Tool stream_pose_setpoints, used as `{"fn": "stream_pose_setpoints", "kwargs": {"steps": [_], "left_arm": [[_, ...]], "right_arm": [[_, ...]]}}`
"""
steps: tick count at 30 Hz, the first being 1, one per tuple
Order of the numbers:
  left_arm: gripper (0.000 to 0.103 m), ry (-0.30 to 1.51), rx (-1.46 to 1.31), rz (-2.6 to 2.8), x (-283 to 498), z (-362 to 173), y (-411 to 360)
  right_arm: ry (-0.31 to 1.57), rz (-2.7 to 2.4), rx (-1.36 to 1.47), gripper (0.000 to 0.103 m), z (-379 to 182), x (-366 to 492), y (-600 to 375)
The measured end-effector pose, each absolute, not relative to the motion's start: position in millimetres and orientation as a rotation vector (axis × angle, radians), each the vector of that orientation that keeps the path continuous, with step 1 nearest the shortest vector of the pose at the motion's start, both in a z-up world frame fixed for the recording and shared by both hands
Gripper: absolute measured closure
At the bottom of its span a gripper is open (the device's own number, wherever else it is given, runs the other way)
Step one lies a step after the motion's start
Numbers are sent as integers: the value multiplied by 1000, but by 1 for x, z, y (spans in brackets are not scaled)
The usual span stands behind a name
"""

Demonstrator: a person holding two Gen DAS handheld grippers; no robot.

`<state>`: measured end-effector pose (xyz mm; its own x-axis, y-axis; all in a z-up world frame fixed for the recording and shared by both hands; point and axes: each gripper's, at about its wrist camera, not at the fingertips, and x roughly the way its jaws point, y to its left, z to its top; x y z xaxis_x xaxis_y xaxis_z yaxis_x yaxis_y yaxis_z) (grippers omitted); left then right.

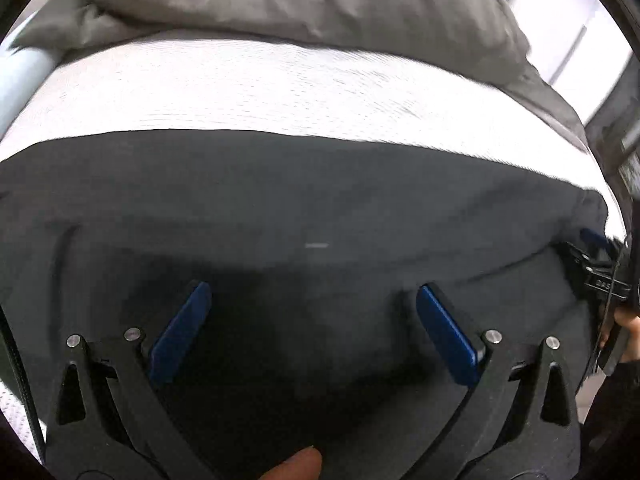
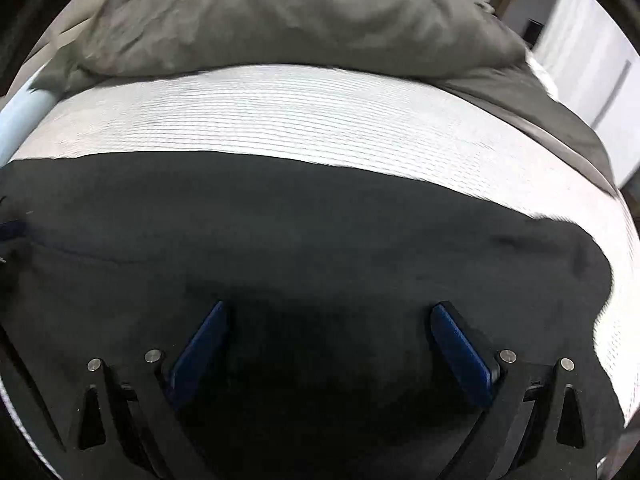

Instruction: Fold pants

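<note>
now both the left tongs (image 1: 314, 294) and right tongs (image 2: 330, 314) hang spread wide, grasping nothing. below them black pants (image 1: 280, 192) lie flat on the white mattress (image 1: 260, 84).

Matt black cloth pants (image 1: 300, 200) — ribbed white mattress (image 1: 240, 92) fabric

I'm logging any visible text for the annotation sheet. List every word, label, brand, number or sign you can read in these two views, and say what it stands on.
No text reads with certainty in either view.
Pale lettering on a dark strap at the right edge of the left wrist view: too blurred to read.
Small pale mark on the black pants: a streak, not legible as text.
White mattress, grey duvet and both grippers: no writing seen.
</note>
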<state>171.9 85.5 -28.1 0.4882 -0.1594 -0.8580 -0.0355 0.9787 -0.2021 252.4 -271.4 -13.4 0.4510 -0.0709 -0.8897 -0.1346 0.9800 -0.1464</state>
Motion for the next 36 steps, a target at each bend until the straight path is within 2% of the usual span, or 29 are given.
{"fn": "stream_pose_setpoints", "kwargs": {"steps": [9, 12, 16, 27, 31, 36], "left_arm": [[1, 953, -448, 56, 158, -17, 197], [1, 954, -455, 76, 164, -21, 202], [1, 965, -350, 113, 164, -20, 176], [1, 967, 16, -135, 130, -12, 0], [1, 1027, 37, -115, 125, -28, -20], [1, 1009, 56, -37, 112, -26, -6]], "right_arm": [[1078, -80, -62, 2, -2, 240, -349], [1077, -89, -46, 2, -4, 243, -349], [1068, -77, -78, 1, -6, 246, -332], [1019, 198, -198, 1, 11, 193, -255], [1046, 209, -247, 1, -2, 175, -256], [1035, 123, -161, 1, 0, 157, -307]]}}
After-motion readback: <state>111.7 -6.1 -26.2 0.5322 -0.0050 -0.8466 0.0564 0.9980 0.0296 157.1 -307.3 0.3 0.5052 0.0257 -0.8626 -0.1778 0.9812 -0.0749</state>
